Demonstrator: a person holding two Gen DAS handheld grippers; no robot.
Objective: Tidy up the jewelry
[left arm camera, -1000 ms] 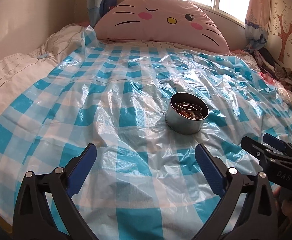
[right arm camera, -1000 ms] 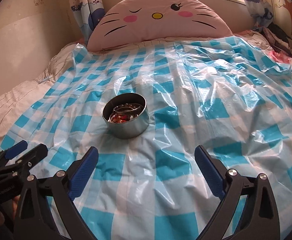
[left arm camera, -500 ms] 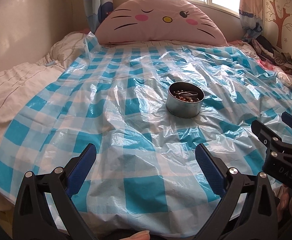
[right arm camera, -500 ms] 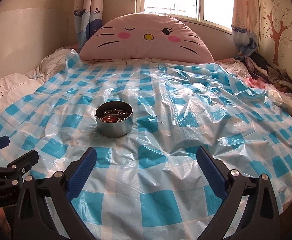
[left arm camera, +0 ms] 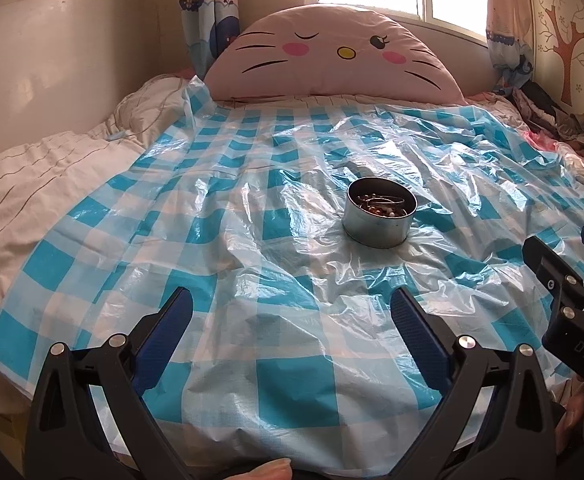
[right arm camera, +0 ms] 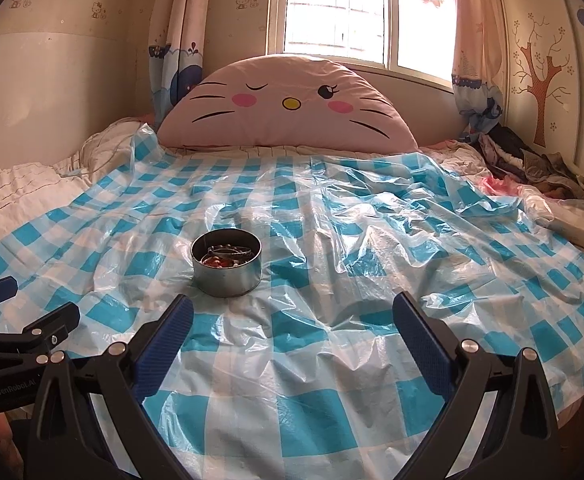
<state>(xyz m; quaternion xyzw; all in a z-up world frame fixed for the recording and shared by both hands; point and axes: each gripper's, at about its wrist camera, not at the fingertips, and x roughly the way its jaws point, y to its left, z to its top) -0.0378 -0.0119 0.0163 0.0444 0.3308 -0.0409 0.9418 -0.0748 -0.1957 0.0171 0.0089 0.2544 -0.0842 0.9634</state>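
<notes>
A round metal tin (left arm camera: 380,223) stands on the blue-and-white checked plastic sheet (left arm camera: 252,240) on the bed. Inside it lie beaded jewelry and a metal clip (left arm camera: 383,206). It also shows in the right wrist view (right arm camera: 226,267), with red beads (right arm camera: 220,263) inside. My left gripper (left arm camera: 290,312) is open and empty, well short of the tin, near the bed's front edge. My right gripper (right arm camera: 292,316) is open and empty, with the tin ahead and to its left. Each gripper shows at the edge of the other's view.
A large pink cat-face cushion (right arm camera: 288,108) leans at the head of the bed under the window. White bedding (left arm camera: 32,184) lies to the left of the sheet. Crumpled clothes (right arm camera: 531,168) lie at the far right. The sheet is wrinkled.
Both grippers have pulled back from the tin and risen, so more of the bed and room shows. Both stay open and empty. The tin has not moved.
</notes>
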